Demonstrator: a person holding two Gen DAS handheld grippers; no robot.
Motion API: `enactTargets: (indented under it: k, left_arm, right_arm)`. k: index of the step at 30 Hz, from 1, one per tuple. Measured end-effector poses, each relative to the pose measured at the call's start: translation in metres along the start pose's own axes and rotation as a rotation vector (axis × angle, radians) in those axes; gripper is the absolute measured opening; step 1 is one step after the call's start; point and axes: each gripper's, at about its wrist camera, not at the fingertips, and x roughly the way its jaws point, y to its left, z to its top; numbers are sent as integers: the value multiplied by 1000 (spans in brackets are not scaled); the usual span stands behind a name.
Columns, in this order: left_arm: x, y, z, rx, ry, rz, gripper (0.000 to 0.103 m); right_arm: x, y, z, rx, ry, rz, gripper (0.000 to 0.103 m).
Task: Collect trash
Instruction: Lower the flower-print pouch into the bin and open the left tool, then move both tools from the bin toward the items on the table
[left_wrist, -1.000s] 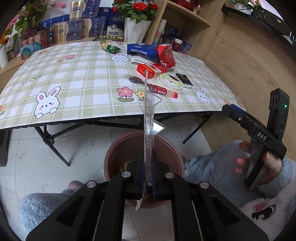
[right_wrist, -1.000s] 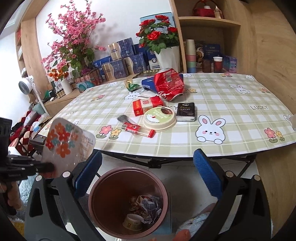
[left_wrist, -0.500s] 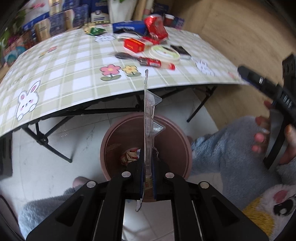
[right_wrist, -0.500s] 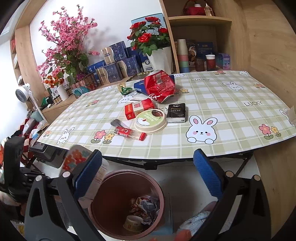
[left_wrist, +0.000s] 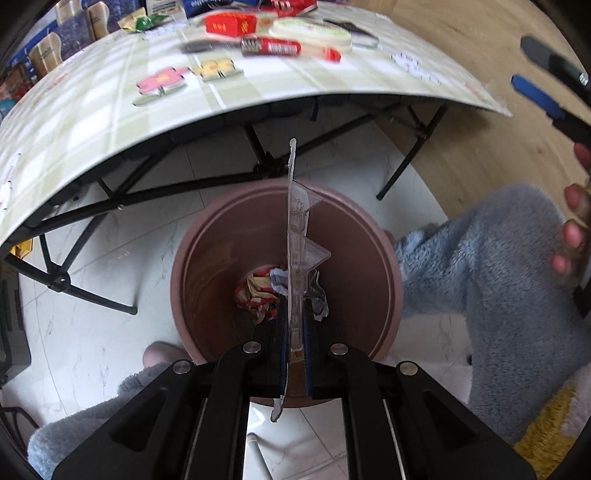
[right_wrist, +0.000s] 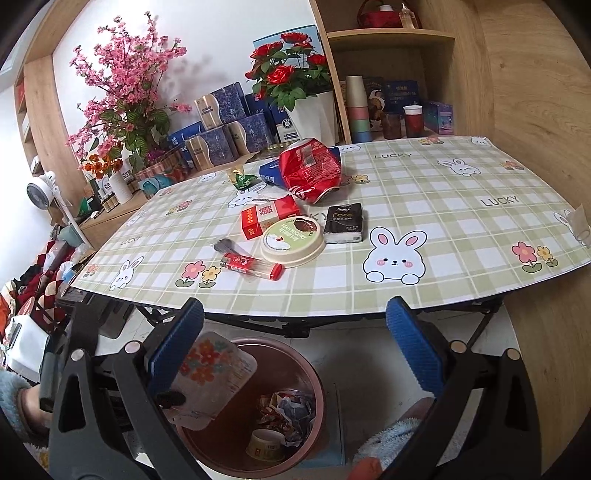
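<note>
White marble-look floor tiles carry a round brown plastic bin; above its mouth the left gripper jaws pinch a flat flower-printed blister pack, while the right gripper jaws gape wide, empty, before the green-checked bench.

Motion blurs the red wrappers on the checked desk; the right claw is cut off at the frame's edge.
</note>
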Motion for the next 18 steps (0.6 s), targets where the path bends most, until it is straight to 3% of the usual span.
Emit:
enactTargets:
  k: [5,6,7,9,12,14,18]
  left_arm:
    - [15,-3,0,24,30,8,10]
    - [14,-3,0,19,24,2,18]
    - [12,-2,1,10,12,-8,34]
    - [2,1,2,-16,-38,-35,50]
    - [-12,5,3,-46,-110,-51,66]
    - [-24,10,3,-82,-169,-52,71]
    - [-50,20,1,-170,-292,-7,88]
  right_arm:
    - [1,0,1,2,3,-2,97]
    - [1,0,1,1,3,-2,97]
    - [1,0,1,1,2,-2,97]
    - [1,0,1,0,1,0,97]
    - [3,-2,0,6,7,-4,97]
    - [4,-5,0,23,12,1,97]
    - [6,-9,-1,37,18,-3,97]
